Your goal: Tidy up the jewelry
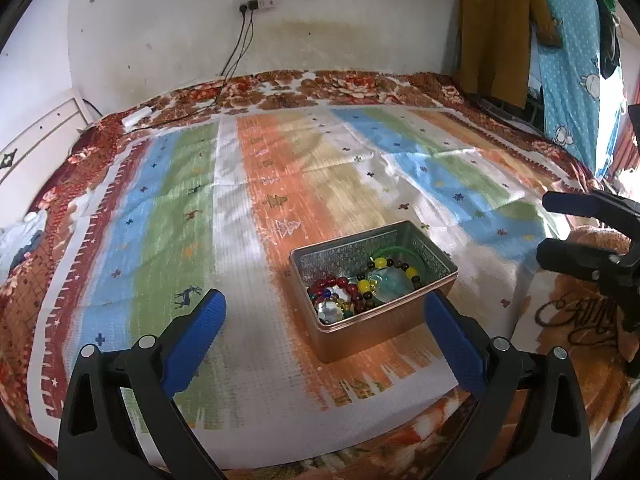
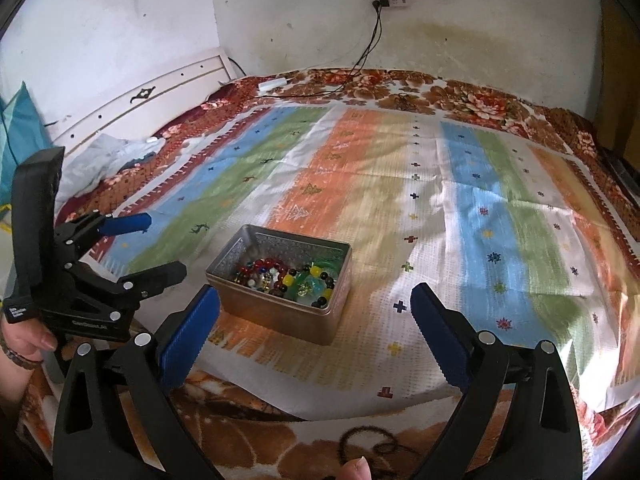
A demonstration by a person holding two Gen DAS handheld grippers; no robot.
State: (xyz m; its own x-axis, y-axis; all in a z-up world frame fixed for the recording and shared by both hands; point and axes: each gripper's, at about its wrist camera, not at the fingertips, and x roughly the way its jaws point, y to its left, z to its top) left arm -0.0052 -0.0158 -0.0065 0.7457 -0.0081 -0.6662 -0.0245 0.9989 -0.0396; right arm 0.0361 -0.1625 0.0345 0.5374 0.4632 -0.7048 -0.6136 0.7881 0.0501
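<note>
- Jewelry tin w/ bead bracelets on striped cloth over bed, just ahead of left hand-held gripper, nearer its right finger.
- Tin's long axis runs diagonally, near-left to far-right.
- Both hand-held grippers wide open, empty; right one just behind tin.

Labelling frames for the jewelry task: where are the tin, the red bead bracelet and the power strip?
tin (image 1: 372,330) left wrist view, front wall
red bead bracelet (image 1: 342,282) left wrist view, beads
power strip (image 2: 394,1) right wrist view, body

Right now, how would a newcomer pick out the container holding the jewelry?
On the bed, find the striped cloth. Near its front edge, on the orange stripe, sits an open rectangular metal tin filled with bead bracelets. It is the only box on the cloth.
</note>
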